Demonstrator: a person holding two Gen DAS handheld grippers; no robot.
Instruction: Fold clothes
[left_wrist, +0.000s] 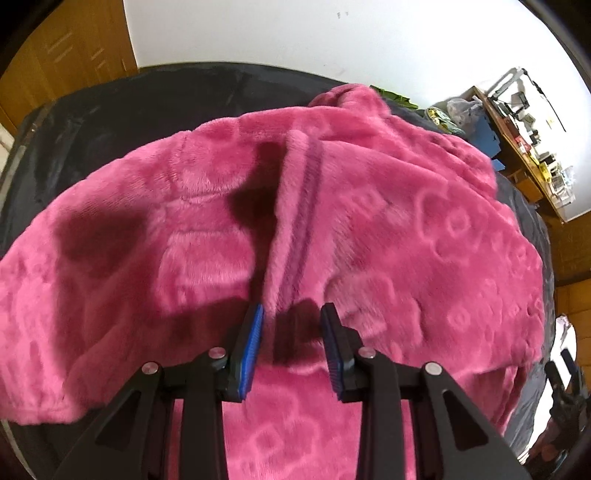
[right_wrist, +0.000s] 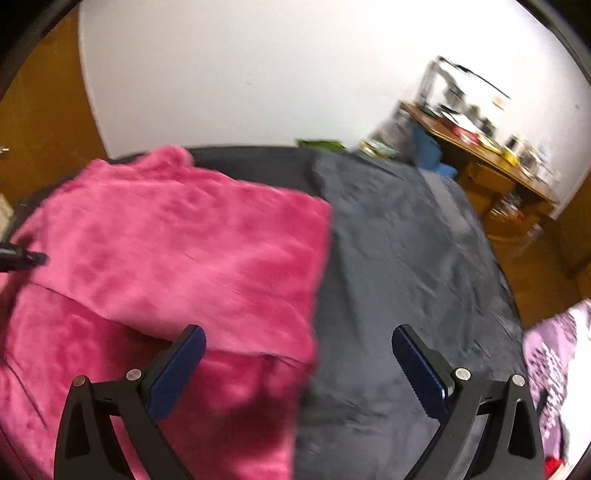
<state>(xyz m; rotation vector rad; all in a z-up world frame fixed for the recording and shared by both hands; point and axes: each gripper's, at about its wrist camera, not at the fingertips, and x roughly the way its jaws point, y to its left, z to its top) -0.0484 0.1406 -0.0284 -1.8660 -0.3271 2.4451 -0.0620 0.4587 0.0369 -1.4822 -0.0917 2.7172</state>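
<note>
Blurring hides much of fuzzy pink fleece garment (right_wrist: 177, 251), spread across frame centre on dark grey bedcover (right_wrist: 406, 266).
L gripper (left_wrist: 291, 314) narrow, fleece ridge between pads, grip unclear; R gripper (right_wrist: 299, 339) wide, empty; cluttered wooden desk (right_wrist: 487, 162) upper right.

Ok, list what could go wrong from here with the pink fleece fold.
1. The left gripper has only a narrow ridge of the pink fleece garment between its fingers, with gaps visible beside the pads, so a lift could slip off the plush pile.
2. The right gripper hangs open with nothing in it, straddling the garment's edge and the dark cover; closing here might pinch the cover along with the fleece.
</note>
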